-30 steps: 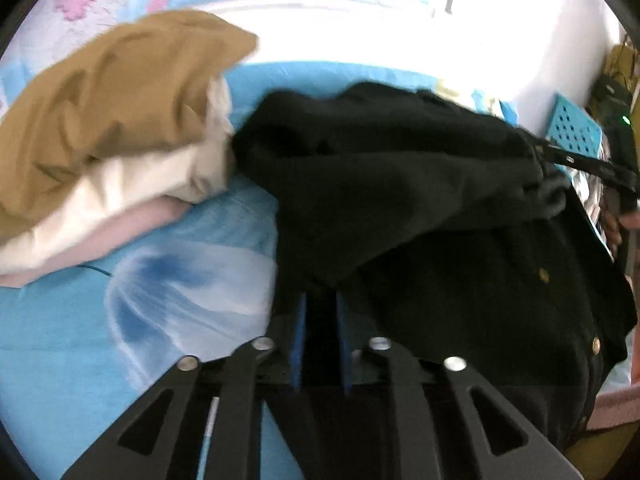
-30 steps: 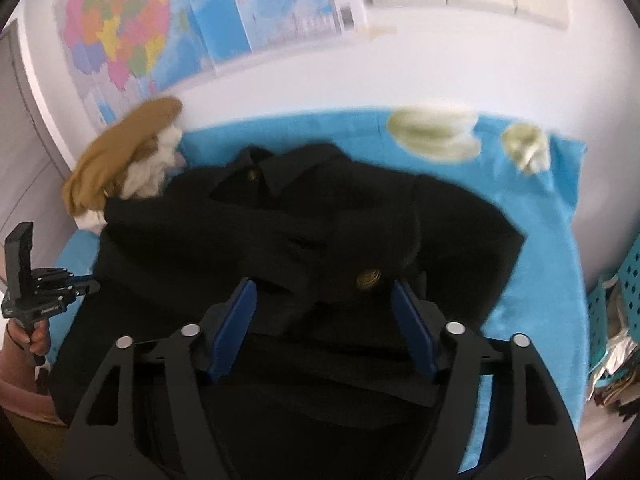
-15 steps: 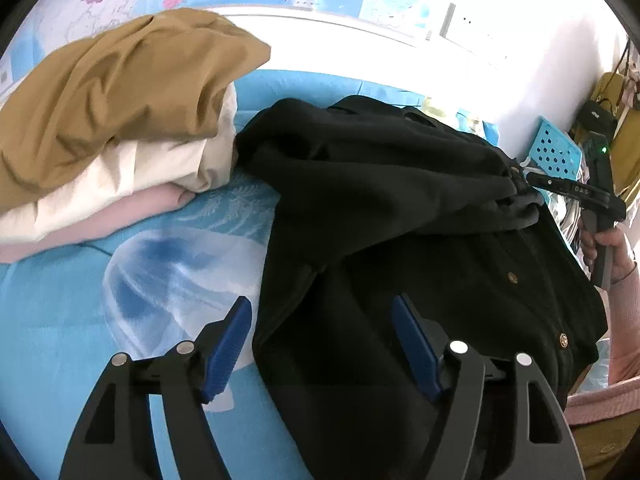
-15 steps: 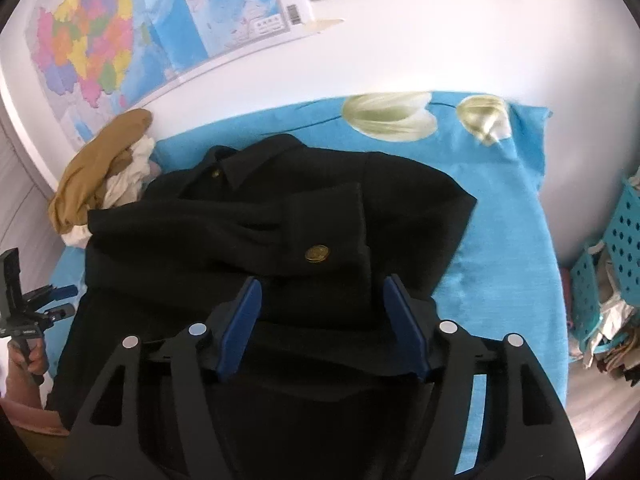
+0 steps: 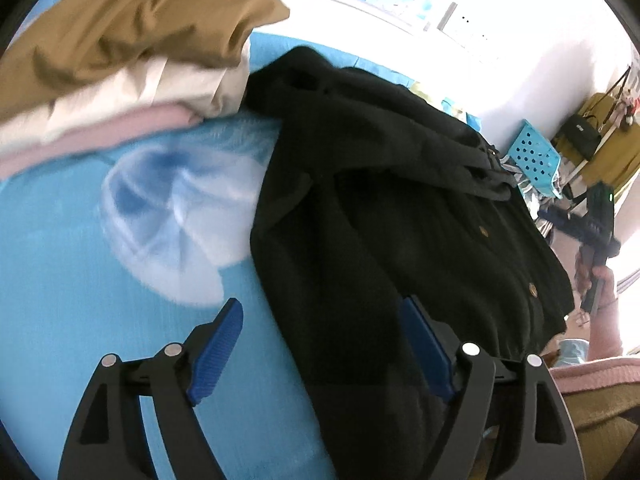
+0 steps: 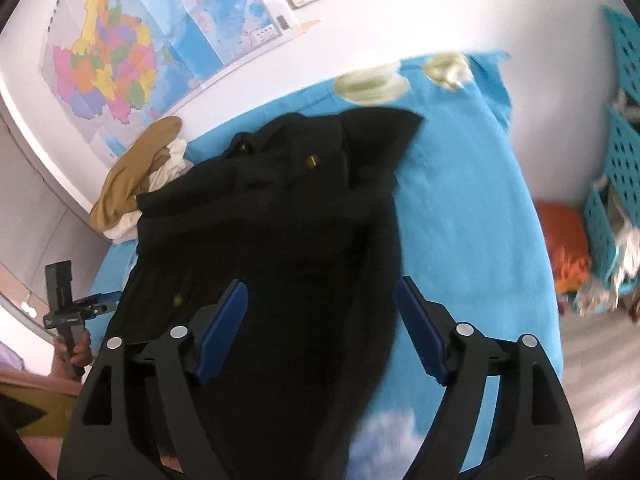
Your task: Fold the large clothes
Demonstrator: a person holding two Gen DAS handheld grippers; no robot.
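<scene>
Jacket (image 5: 400,208), black, brass-buttoned, rumpled, sleeve folded across front

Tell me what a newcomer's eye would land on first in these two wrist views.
First, the black buttoned jacket with brass buttons, spread partly folded along the middle of the bright blue printed sheet. Next, the pile of folded mustard, cream and pink clothes at the jacket's collar end, by the wall. Then the colourful wall map above that pile.
</scene>
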